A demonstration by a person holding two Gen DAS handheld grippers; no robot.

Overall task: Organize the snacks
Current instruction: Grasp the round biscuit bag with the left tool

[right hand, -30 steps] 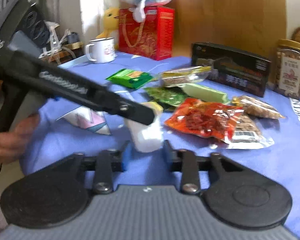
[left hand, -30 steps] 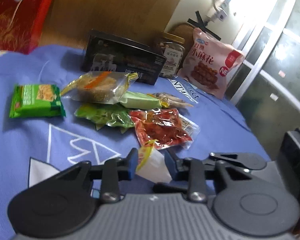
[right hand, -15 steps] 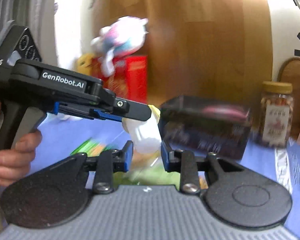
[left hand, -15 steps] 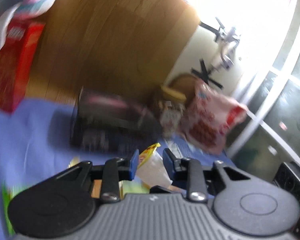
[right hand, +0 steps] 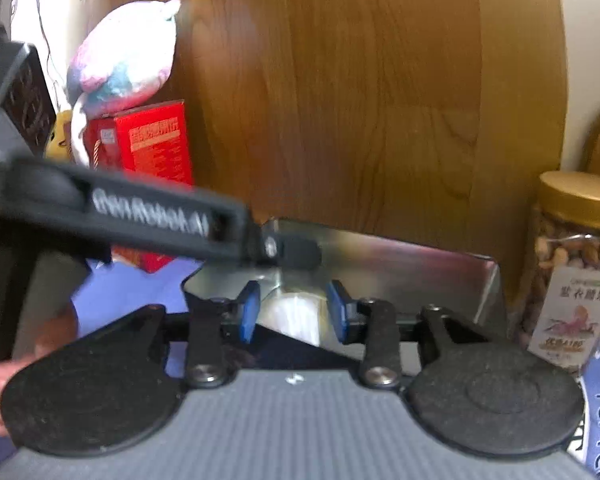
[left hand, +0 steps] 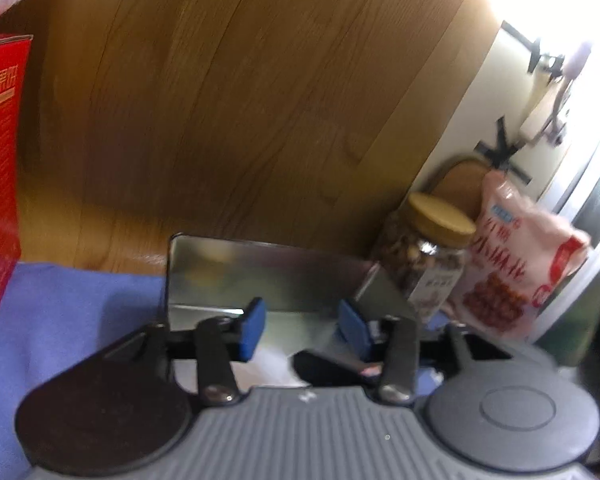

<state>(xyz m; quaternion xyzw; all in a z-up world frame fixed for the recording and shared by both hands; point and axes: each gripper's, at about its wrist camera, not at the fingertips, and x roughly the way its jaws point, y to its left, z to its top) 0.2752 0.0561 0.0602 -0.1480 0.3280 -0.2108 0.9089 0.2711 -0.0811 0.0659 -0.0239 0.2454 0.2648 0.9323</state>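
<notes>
**Both Hand-Held Grippers Letting Go Over the Metal Tin**

Both hand-held grippers are now hanging over the open silver metal tin point(left hand: 284, 280) at the back of the blue-clothed surface point(left hand: 80, 304), having swung away from the spread of snack packets they faced a second ago. The left hand-held gripper point(left hand: 298, 322) has just been opening; its blue pads are standing spread with nothing pressed between them, and only a blurred pale shape is showing below. The right hand-held gripper point(right hand: 294, 314) has also just been opening, and the small white wrapped snack with a yellow edge point(right hand: 296, 314) is sitting between its pads, seemingly loose rather than pinched.

That snack is lying straight ahead of the right pads, upright, at the tin's near wall, so the right hand is the nearer one; judging by this, the drop into the tin is under way.

Only the right wrist view is showing the snack clearly, along with the left tool's black arm crossing above it. Only the left wrist view is showing the pink snack bag point(left hand: 516, 272) beside the gold-lidded clear jar of nuts point(left hand: 428, 256).
</notes>
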